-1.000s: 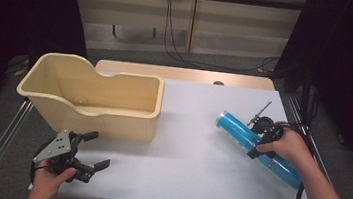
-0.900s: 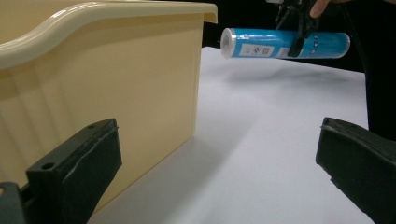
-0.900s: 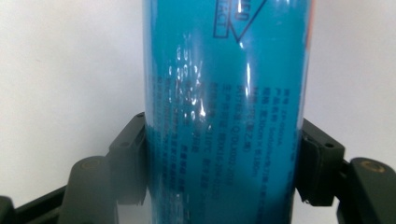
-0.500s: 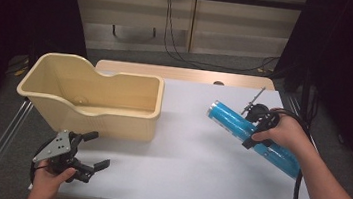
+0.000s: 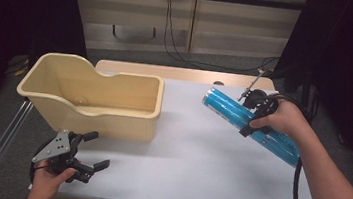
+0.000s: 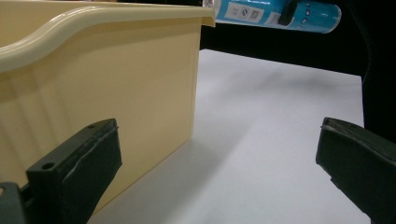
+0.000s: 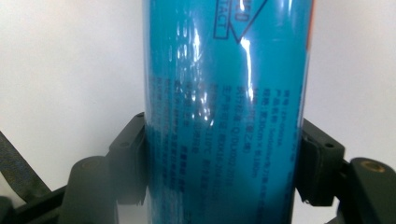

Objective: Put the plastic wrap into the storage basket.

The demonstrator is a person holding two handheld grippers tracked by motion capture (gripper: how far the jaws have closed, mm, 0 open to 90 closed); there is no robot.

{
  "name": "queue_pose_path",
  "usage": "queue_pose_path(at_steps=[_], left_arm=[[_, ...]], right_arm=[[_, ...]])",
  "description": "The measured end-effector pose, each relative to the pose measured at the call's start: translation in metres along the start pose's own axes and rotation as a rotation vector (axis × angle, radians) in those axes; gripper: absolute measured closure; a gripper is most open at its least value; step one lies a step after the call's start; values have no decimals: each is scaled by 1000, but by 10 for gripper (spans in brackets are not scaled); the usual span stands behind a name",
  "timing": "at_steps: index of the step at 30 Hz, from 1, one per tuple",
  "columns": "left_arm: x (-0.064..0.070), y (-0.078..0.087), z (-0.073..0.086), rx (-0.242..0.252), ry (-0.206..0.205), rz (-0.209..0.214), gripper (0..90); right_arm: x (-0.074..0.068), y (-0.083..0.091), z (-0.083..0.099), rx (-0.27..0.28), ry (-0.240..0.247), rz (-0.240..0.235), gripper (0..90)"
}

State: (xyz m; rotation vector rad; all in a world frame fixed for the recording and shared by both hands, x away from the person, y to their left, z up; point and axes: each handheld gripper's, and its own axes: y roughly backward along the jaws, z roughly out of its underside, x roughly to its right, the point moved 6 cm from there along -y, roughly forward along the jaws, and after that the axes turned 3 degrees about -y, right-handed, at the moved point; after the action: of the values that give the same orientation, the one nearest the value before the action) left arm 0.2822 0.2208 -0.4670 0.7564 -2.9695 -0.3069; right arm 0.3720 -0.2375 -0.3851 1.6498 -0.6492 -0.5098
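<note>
Our right gripper's fingers point(image 7: 135, 154) pinch the blue tube point(image 5: 250, 123) from both sides near its middle, holding it tilted above the white surface point(image 5: 198, 157) at the right of the frame. We judge it light and stiff, but its glossy wrap looks slippery, so a mid-body hold with firm pressure suits it best. Our left gripper point(image 5: 84, 159) rests at the lower left, fingers spread and empty, just in front of the cream bin point(image 5: 41, 76).

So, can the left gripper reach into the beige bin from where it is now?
Probably yes: the left gripper is open and holds nothing, beside the beige bin, whose top is open. It would have to rise over the near wall.
</note>
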Motion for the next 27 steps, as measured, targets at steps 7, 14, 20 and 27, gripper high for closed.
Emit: queue_pose_path(at_steps=[7, 14, 20, 27], left_arm=[[0, 1, 0, -5, -8, -3, 0], [1, 1, 0, 2, 2, 0, 0], [1, 1, 0, 3, 2, 1, 0], [1, 1, 0, 3, 1, 3, 0]], right_arm=[[0, 15, -15, 16, 13, 6, 328], [-1, 31, -28, 13, 41, 13, 327], [-5, 38, -40, 12, 56, 7, 328], [-8, 46, -55, 13, 81, 6, 328]])
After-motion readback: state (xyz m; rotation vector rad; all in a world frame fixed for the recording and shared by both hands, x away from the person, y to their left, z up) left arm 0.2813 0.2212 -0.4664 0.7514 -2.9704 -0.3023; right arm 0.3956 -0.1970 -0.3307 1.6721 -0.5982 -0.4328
